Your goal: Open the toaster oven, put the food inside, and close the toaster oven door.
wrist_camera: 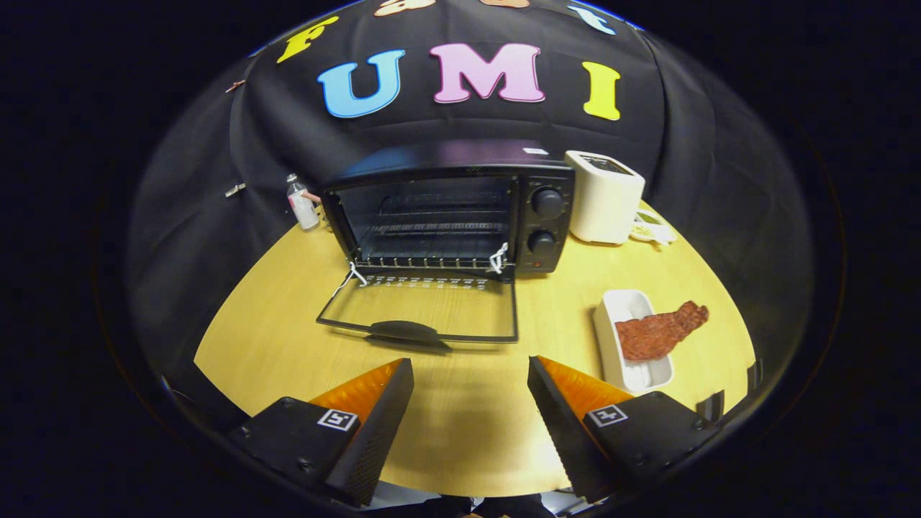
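Several things sit on a round wooden table (pixel 288 302), listed from the left of the frame to the right:

- Bottle (pixel 302 205): small and clear, upright at the table's far left edge, just beside the oven's left wall, against the black cloth.
- Oven (pixel 446 208): black, in the upper middle of the frame, beyond the fingers. Its cavity is open to view, with a wire rack (pixel 432 234) across it.
- Door (pixel 424 309): swung fully down so that it lies flat over the table in front of the oven, glass pane facing up, its dark handle (pixel 403 332) at the near edge, closest to the fingers. A pale cord is tied at each hinge corner.
- Knobs (pixel 547 203): two, one above the other, on the oven's right-hand panel (a small red dot sits under the lower one).
- Gripper (pixel 471 399): at the bottom middle of the frame, its two fingers spread well apart with only bare tabletop between them; they touch nothing. The door handle lies just ahead of the left finger.
- Toaster (pixel 603 196): white, upright, just to the right of the oven at the back.
- Small plate (pixel 651 226): behind and to the right of the toaster, holding something I cannot make out.
- Dish (pixel 611 338): white, long and narrow, at the lower right of the frame, just ahead of the right finger and well apart from the oven.
- Food (pixel 658 332): a flat reddish-brown slab lying across the dish, its far end sticking out past the right rim over the table.
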`<state>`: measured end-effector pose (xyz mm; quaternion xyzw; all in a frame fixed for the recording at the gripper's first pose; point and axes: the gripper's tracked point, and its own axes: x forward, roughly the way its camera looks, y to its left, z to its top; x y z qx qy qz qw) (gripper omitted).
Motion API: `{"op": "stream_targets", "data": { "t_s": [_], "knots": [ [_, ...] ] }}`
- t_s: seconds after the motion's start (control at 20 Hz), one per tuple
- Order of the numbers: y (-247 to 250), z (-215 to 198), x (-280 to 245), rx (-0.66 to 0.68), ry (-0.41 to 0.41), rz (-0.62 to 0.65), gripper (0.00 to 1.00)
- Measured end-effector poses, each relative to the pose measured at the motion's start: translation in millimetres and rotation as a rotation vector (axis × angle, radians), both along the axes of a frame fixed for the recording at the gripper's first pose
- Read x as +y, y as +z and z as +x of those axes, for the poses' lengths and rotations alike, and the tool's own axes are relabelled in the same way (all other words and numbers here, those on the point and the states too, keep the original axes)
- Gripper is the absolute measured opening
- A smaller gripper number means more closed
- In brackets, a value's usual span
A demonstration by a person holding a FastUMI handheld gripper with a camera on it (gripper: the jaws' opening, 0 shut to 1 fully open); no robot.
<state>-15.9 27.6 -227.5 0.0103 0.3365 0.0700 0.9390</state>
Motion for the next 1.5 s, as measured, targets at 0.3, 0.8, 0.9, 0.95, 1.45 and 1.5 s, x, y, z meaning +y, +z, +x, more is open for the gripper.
{"op": "stream_targets", "data": {
  "t_s": [0.3, 0.8, 0.9, 0.95, 1.45, 1.5],
  "knots": [
    [48.4, 4.1, -81.6, -0.039, -0.081, 0.025, 0.99],
    [25.5, 56.2, -211.3, 0.048, -0.097, 0.133, 0.99],
    [5.0, 65.2, -226.7, 0.097, -0.083, 0.162, 0.98],
    [-5.6, 68.1, -232.1, 0.128, -0.074, 0.178, 0.98],
    [-63.2, 79.3, -234.4, 0.36, -0.001, 0.381, 0.74],
    [-63.6, 78.5, -230.4, 0.382, 0.0, 0.42, 0.74]
  ]
}}
